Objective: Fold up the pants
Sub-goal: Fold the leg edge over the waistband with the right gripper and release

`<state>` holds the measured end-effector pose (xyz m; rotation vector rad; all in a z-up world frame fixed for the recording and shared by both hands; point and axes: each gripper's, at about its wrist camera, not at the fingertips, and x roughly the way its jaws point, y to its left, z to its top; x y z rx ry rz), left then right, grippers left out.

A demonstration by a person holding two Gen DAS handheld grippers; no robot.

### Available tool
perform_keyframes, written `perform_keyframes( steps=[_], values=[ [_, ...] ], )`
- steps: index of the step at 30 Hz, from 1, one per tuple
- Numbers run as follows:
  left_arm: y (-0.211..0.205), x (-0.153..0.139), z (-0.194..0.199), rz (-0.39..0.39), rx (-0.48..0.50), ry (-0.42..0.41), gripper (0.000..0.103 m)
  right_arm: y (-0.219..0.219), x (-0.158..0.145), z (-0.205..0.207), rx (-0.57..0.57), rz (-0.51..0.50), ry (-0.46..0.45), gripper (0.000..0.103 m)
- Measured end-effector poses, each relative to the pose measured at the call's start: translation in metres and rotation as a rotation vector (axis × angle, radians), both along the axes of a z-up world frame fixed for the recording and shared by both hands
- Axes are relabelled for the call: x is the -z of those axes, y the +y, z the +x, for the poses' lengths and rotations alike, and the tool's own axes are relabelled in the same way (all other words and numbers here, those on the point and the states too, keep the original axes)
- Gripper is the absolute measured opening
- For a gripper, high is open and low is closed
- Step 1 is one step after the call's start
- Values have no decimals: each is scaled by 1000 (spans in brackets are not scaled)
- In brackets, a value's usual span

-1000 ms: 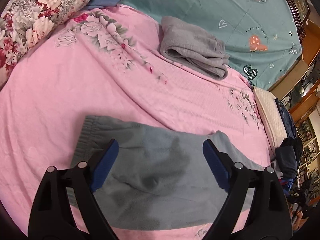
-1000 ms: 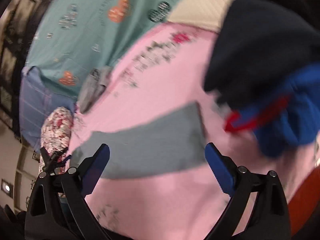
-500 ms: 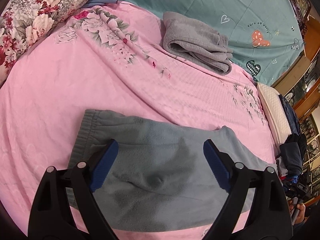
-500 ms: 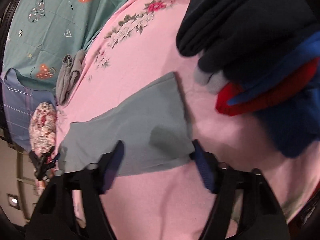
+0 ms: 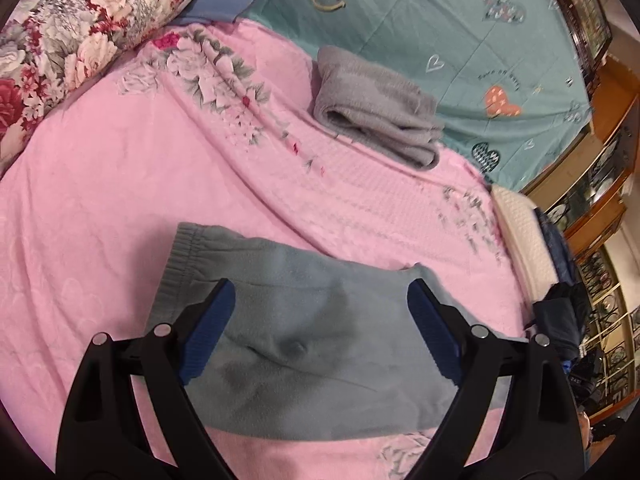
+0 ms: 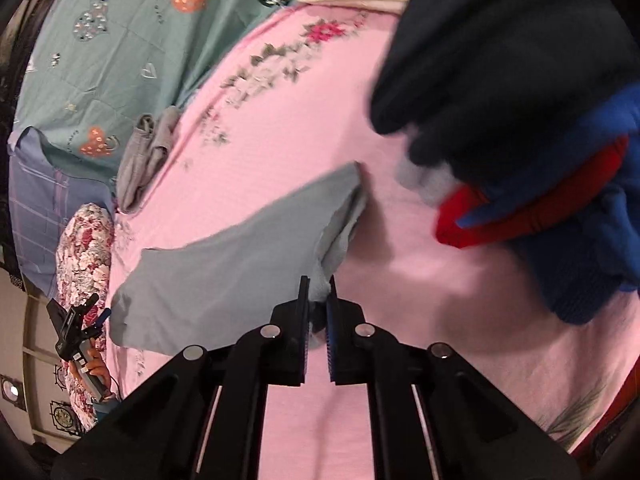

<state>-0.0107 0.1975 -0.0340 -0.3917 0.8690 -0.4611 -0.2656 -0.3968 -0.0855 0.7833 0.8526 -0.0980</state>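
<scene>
A bed [image 5: 100, 184] fills both views, spread with a pink floral sheet; a teal quilt [image 5: 460, 40] printed with hearts covers its far side. A floral pillow [image 5: 68, 28] lies at the far left corner in the left wrist view.

At the right of the right wrist view sits a heap of dark clothes [image 6: 500, 60], with blue and red garments under it.

The pants [image 5: 304, 320], grey-green, lie flat on the pink sheet at the near side of the bed, waistband to the left and legs running right. Far beyond them, at the edge of the quilt, rests a folded grey garment [image 5: 376, 116].

The left gripper [image 5: 320, 308] hangs over the upper part of the pants with its jaws spread wide, nothing between the pads touching them.

The right gripper [image 6: 318, 300] has just been closing and is now pinched nearly together on the hem end of the pants [image 6: 224, 264], the cloth bunched up between its fingers [image 6: 304, 300].

A hand [image 6: 96, 368] holding the other gripper shows small at the left edge of the right wrist view.
</scene>
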Motion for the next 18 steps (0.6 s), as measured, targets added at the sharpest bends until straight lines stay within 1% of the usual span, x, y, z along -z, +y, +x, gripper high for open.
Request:
perform_keyframes(
  steps=[3,4,7,9,11,13,16,17,18],
  values=[
    [13,-12,-16,-17,-4,-44,91,22,-17,22,-59,-9,-50,8],
    [17,-14,-21,-18,-5,-54,92,34,-24,34,-95,-9,-68,8],
    [33,-20,-36,-9,-21,-80,93,83,-38,77,-239,-13,-116,8],
    [42,-23,-44,-14,-32,-86,93,119,-40,103,-339,-12,-134,8],
    [50,-23,-51,-17,-41,-90,94,159,-37,125,-445,1,-145,8],
    [55,-22,-55,-18,-51,-90,94,198,-25,146,-531,5,-135,8],
    [61,-16,-58,-25,-61,-64,94,245,-2,171,-616,-14,-79,8],
    [61,-13,-58,-27,-60,-50,94,259,7,178,-666,-2,-48,8],
    [61,-11,-58,-26,-59,-41,94,269,13,180,-717,20,-18,11]
  ],
)
